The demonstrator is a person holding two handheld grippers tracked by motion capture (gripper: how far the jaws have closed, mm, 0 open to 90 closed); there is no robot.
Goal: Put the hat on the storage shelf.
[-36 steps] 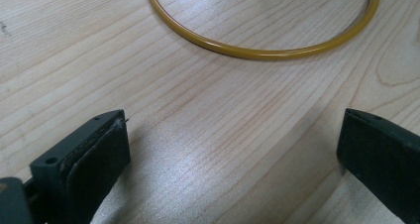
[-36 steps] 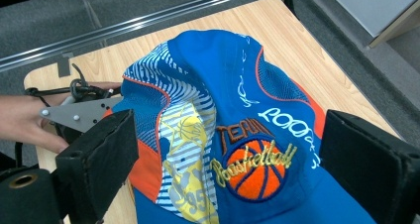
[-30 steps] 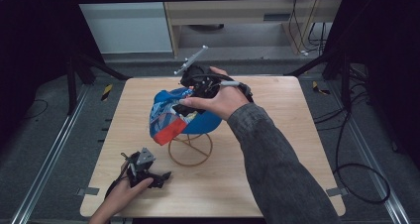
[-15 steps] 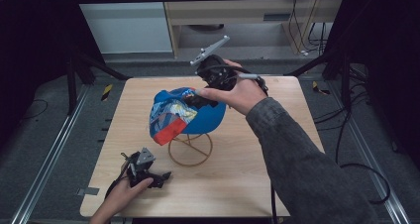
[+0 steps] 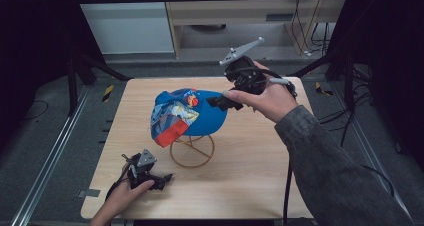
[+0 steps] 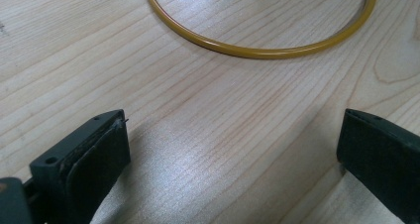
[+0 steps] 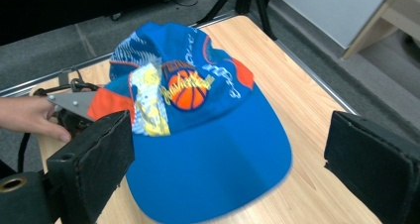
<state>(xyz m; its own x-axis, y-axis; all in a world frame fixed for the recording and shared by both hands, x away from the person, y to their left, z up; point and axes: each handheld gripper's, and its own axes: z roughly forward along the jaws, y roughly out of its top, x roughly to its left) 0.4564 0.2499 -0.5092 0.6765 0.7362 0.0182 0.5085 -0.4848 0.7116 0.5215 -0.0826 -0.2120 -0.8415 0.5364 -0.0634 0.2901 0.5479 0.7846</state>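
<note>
Now the right tool point(image 5: 216, 102) hovers just beside the brim of the blue fabric cap with the orange basketball patch point(image 5: 192, 115), jaws spread wide with nothing between them. That cap sits on a yellow wire stand point(image 5: 192, 151) mid-worktop point(image 5: 250, 156). Down at the near-left corner, the left tool point(image 5: 165, 178) rests low over the wood, jaws apart too.

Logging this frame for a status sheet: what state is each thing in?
Cap: sitting on the wire stand, brim toward the right tool, not gripped.
Wire stand: upright on the table.
Right tool: open, raised by the brim.
Left tool: open, low over the table.
</note>
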